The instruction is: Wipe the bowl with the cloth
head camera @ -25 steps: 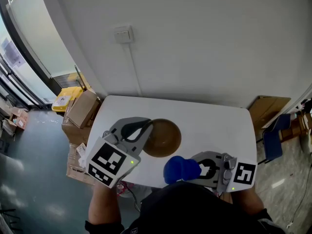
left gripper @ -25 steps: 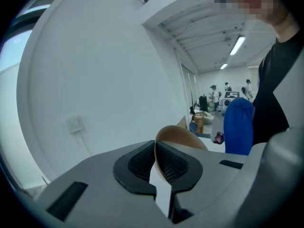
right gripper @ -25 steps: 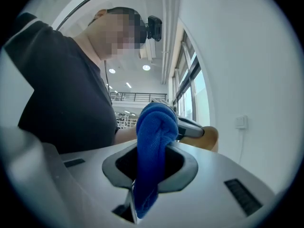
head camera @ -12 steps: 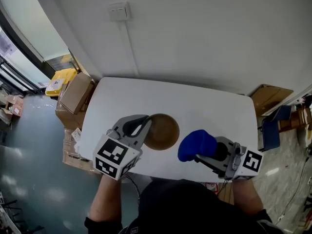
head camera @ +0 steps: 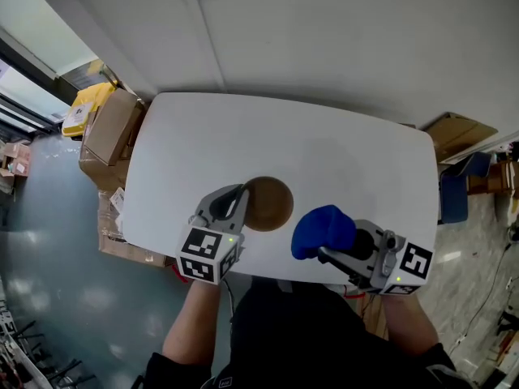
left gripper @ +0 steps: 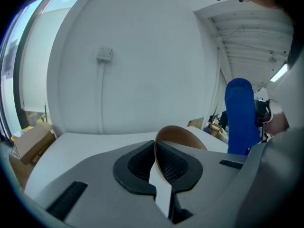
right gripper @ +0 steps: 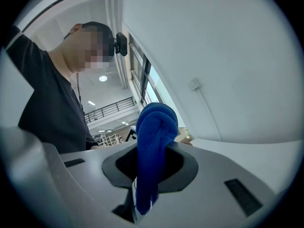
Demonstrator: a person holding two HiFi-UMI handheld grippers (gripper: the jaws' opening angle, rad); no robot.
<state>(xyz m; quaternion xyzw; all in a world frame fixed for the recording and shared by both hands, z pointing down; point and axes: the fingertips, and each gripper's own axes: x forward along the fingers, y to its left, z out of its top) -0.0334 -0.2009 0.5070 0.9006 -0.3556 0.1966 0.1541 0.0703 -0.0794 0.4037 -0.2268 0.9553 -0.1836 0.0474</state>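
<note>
A brown bowl (head camera: 268, 204) hangs over the front of the white table (head camera: 340, 160), pinched at its left rim by my left gripper (head camera: 241, 207), which is shut on it. In the left gripper view the bowl's thin rim (left gripper: 176, 133) runs between the dark pads. My right gripper (head camera: 331, 245) is shut on a bunched blue cloth (head camera: 322, 231), held just right of the bowl and apart from it. The right gripper view shows the cloth (right gripper: 153, 151) standing up between the jaws, and the left gripper view shows the cloth (left gripper: 242, 116) at the right.
Cardboard boxes (head camera: 111, 128) and a yellow item (head camera: 83, 108) sit on the floor left of the table. Another flat box (head camera: 459, 135) leans by the wall at the right. A wall socket (left gripper: 104, 54) with a cable is on the white wall behind the table.
Both grippers have come down toward the table. The cloth has swung from below the bowl to its right side. The bowl stays in the left grip.
</note>
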